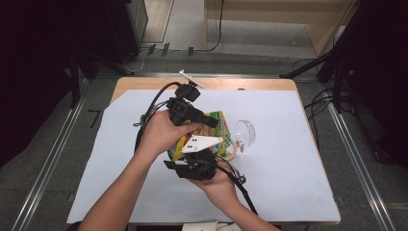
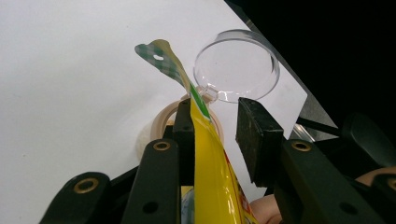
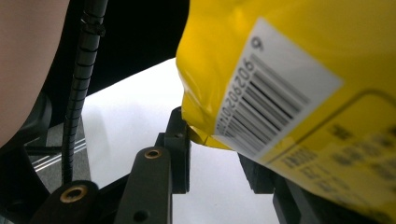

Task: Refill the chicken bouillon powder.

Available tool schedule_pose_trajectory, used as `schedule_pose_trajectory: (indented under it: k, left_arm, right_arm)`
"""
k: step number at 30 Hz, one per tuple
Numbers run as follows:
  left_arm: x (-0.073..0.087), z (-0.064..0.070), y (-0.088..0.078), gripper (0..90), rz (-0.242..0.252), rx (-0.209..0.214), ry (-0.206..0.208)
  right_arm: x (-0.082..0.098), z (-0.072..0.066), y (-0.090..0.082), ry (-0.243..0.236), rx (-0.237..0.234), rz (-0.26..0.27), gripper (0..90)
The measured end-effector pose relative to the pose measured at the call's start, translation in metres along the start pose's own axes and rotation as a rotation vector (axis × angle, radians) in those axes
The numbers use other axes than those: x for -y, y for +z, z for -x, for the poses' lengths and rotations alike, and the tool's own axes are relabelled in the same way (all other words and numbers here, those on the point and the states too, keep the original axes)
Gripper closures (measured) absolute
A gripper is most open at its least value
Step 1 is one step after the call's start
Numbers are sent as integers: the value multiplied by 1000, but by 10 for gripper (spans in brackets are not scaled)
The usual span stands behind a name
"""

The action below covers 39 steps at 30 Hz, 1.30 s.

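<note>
I have the yellow snack bag (image 1: 214,129) lifted above the middle of the table (image 1: 288,183), between both grippers. On the left gripper (image 2: 219,135) the fingers stand well apart, the bag's sealed edge lying against 1 finger (image 2: 184,140) while the other is clear of it. The right gripper (image 3: 212,156) has the bag's lower corner between its fingers; I cannot tell whether they pinch it.

I judge the step is gripping the bag from 2 ends, so I would close the left on the flat seal, not the puffed body. The film is glossy, crinkly and slippery. Beyond sits a clear, round plastic cup (image 2: 237,65) beside a pale ring (image 2: 161,116).
</note>
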<state>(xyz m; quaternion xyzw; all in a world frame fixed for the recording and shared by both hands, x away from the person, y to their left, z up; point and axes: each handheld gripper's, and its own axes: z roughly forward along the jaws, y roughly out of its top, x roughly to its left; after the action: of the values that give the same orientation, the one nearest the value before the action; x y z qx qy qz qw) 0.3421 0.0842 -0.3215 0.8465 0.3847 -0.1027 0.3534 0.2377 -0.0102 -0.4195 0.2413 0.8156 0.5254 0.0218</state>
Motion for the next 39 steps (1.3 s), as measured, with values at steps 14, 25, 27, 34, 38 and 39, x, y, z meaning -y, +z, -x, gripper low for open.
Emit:
schedule_pose_trajectory:
  k: [14, 25, 27, 34, 38, 39]
  left_arm:
    - [0, 2, 0, 699, 4, -3, 6]
    - [-1, 1, -2, 697, 6, 11, 3]
    - [0, 2, -2, 696, 8, 8, 3]
    - [0, 2, -1, 696, 5, 3, 8]
    - [-1, 3, -1, 696, 5, 4, 10]
    - [-1, 3, -1, 695, 6, 4, 12]
  right_arm:
    - [0, 0, 0, 0, 3, 0, 682]
    - [-3, -2, -1, 11, 3, 0, 684]
    - [-3, -2, -1, 9, 2, 1, 685]
    - [-2, -1, -1, 6, 2, -1, 686]
    - [-2, -2, -2, 6, 2, -1, 685]
    - [-2, -2, -2, 6, 3, -1, 686]
